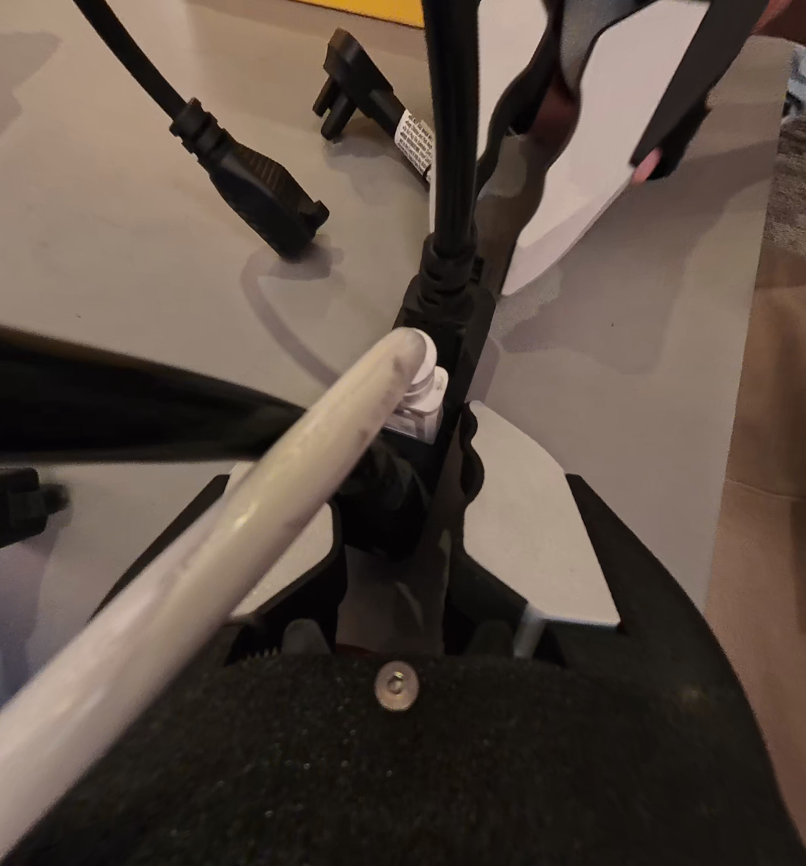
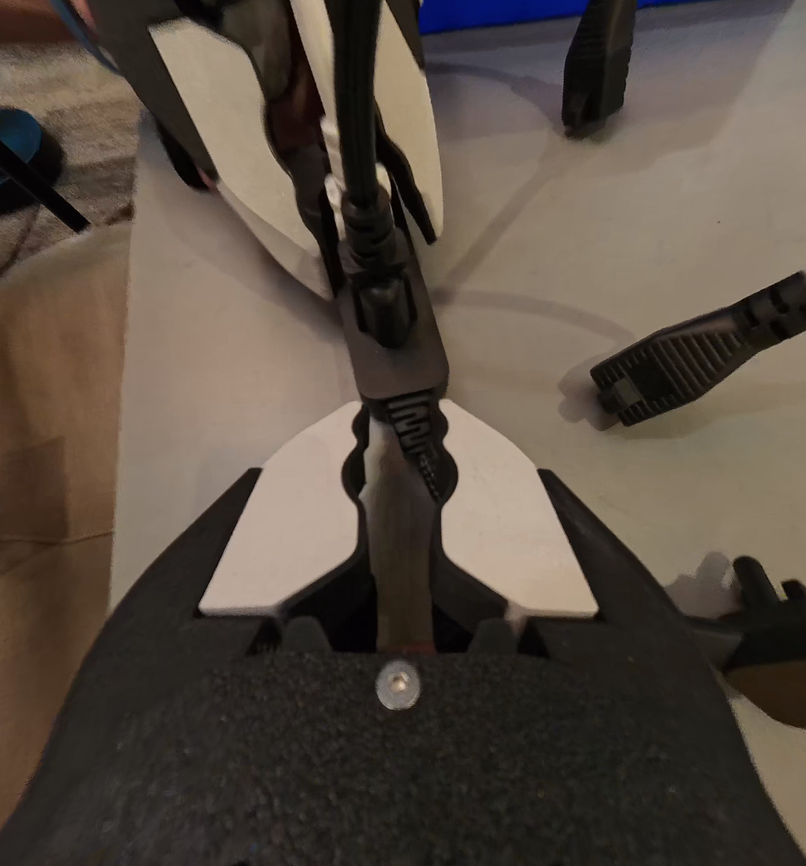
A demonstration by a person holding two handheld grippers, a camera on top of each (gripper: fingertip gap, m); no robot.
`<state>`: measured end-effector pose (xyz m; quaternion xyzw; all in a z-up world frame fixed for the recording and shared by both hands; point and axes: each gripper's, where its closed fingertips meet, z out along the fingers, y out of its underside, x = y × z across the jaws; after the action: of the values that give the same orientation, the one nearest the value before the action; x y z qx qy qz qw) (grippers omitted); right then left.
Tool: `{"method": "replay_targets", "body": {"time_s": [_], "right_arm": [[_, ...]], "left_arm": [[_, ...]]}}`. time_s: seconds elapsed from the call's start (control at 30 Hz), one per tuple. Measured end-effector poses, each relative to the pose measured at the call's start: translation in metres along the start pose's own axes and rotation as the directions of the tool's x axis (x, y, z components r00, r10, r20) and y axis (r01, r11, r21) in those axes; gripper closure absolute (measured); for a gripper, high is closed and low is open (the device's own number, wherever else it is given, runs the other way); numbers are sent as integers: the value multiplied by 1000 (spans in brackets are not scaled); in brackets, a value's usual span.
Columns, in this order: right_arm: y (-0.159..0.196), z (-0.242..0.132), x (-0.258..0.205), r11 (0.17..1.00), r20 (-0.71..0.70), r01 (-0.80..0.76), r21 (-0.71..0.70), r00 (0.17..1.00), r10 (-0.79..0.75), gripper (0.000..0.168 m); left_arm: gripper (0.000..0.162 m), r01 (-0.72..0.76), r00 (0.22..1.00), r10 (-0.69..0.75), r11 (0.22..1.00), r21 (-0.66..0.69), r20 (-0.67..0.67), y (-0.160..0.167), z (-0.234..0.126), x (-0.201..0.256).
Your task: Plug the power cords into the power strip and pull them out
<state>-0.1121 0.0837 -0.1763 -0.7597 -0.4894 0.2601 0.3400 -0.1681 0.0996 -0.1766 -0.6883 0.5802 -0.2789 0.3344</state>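
Note:
A narrow black power strip (image 2: 394, 361) is held off the grey table between both grippers. My right gripper (image 2: 403, 414) is shut on the ribbed cord end (image 2: 413, 421) of the strip. My left gripper (image 1: 410, 450) is shut on the strip's other end (image 1: 443, 421); it also shows in the right wrist view (image 2: 377, 262). A black plug (image 2: 377, 304) with its cord running up sits in the strip, also seen in the left wrist view (image 1: 445, 286). A white plug (image 1: 424, 379) sits beside it, and its white cord (image 1: 204, 562) crosses my left fingers.
Loose black plugs lie on the table (image 1: 110, 281): a ribbed one (image 1: 260, 197) (image 2: 701, 361), a three-pin one with a white label (image 1: 359, 89), another far off (image 2: 593, 79) and one near my right gripper (image 2: 776, 609). The table edge (image 1: 738, 421) runs along the right; a tan surface (image 2: 40, 421) lies past it. My right fingertips sit around 7 cm from my left ones.

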Motion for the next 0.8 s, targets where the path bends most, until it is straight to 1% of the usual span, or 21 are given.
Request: {"method": "replay_targets", "body": {"time_s": [0.1, 0.17, 0.27, 0.3, 0.37, 0.43, 0.5, 0.6, 0.7, 0.8], "right_arm": [[-26, -7, -7, 991, 34, -28, 129, 999, 24, 141], [-39, -4, -12, 986, 20, 10, 166, 1000, -14, 138], [-38, 9, -6, 988, -80, 122, 90, 990, -115, 132], [-38, 13, -5, 988, -86, 134, 79, 988, -127, 130], [-39, 18, -6, 988, -65, 123, 88, 991, -118, 142], [-37, 17, -8, 991, -17, 104, 82, 995, -103, 142], [-36, 15, -10, 988, -2, 126, 86, 992, -127, 143], [-35, 14, -10, 990, 28, 101, 94, 994, -104, 143], [-36, 15, -8, 992, 13, 120, 37, 993, -121, 143], [-36, 15, -6, 991, 3, 126, 34, 992, -126, 143]], "left_arm": [[112, 12, 1000, -12, 1000, 0, 3, -2, 3, 1], [112, 12, 1000, -12, 1000, -1, -3, -3, 5, 4], [113, 1, 1000, -1, 1000, -2, -12, -5, 8, 8], [113, -3, 1000, 3, 1000, -2, -15, -5, 8, 9], [114, -7, 1000, 7, 1000, -2, -25, -5, 8, 10], [115, -20, 999, 20, 1000, -1, -38, -4, 8, 12], [115, -34, 998, 34, 999, 0, -43, -4, 9, 15], [116, -41, 998, 41, 999, -1, -42, -5, 10, 15], [120, -49, 998, 48, 999, -3, -37, -7, 12, 16], [117, -64, 998, 64, 998, 0, -25, -7, 13, 15]]}}
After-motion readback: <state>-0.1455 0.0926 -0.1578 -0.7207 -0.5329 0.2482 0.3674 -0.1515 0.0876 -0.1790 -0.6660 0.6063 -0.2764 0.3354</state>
